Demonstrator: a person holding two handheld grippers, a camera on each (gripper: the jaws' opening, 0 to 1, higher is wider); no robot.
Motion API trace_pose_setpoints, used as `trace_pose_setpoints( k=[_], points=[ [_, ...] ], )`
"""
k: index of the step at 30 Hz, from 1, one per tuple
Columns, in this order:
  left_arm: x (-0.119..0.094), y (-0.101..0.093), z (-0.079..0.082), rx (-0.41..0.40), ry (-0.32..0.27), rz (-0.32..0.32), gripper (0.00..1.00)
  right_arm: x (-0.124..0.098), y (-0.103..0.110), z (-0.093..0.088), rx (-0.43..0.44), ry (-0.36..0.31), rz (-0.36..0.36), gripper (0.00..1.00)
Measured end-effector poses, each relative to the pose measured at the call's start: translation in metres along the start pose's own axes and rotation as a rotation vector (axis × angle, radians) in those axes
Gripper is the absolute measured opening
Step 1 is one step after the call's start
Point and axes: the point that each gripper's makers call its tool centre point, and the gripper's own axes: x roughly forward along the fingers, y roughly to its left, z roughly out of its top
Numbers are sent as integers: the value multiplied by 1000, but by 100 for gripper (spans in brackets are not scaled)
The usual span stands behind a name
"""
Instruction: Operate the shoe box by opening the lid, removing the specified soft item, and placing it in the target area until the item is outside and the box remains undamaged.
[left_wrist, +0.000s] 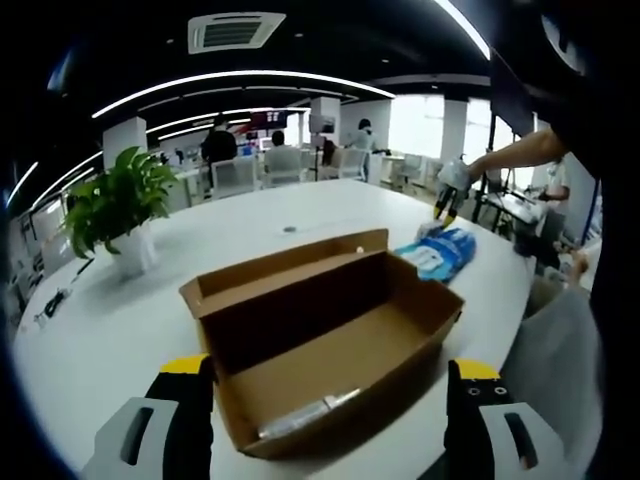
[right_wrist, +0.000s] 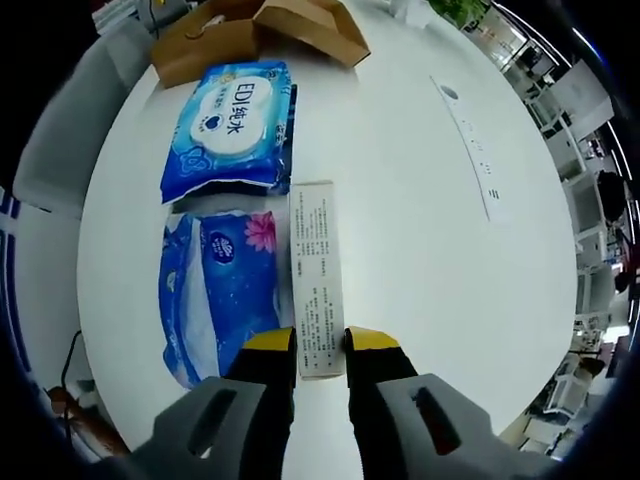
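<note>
The shoe box (left_wrist: 325, 340) sits open on the white table (left_wrist: 120, 320), its lid folded back on the far side; its interior shows bare cardboard. The left gripper (left_wrist: 330, 385) hovers at the near edge of the box, jaws wide apart, holding nothing. To the far right of the box lie two blue soft packs (left_wrist: 440, 250). In the right gripper view, the right gripper (right_wrist: 320, 345) is above the table, jaws closed on the near end of a white printed carton (right_wrist: 317, 280), just right of the tissue pack (right_wrist: 225, 285) and the wet-wipes pack (right_wrist: 235, 125).
</note>
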Motion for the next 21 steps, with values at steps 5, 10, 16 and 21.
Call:
trace_pose_setpoints(
  k=[5,10,16,21],
  points=[
    [-1,1,0,-1,-2,2,98,0,-3,-1,8,5,-9,18],
    [-1,1,0,0,-3,2,98,0,-7,-2,14,0,-20,19],
    [-3,4,1,-8,-9,5,98,-4,-10,2,14,-4,-39,23],
    [-3,4,3,-6,-15,1,97,-11,-11,3,16,-6,-57,26]
  ],
)
